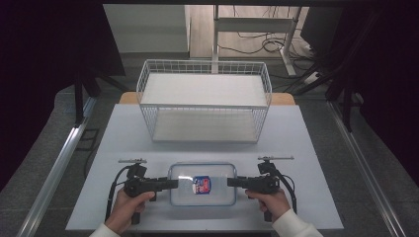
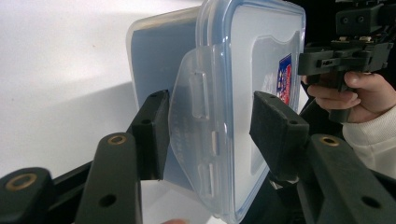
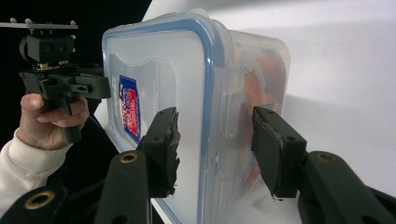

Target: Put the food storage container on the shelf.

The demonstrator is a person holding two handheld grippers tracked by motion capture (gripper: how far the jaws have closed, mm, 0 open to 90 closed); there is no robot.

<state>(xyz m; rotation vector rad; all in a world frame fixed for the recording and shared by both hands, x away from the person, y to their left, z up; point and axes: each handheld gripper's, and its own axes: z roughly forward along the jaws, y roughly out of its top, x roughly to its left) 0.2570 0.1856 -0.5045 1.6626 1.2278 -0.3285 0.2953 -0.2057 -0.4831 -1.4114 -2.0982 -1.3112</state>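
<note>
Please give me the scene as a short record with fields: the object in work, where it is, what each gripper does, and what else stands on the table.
object: clear box with blue-sealed lid and a label
place: near edge of the table, flat
left gripper: open, jaws either side of the box's left end, over its latch flap
right gripper: open, jaws either side of the box's right end
contact: cannot tell if the pads touch
also on table: white wire basket, behind the box, apart from it
</note>
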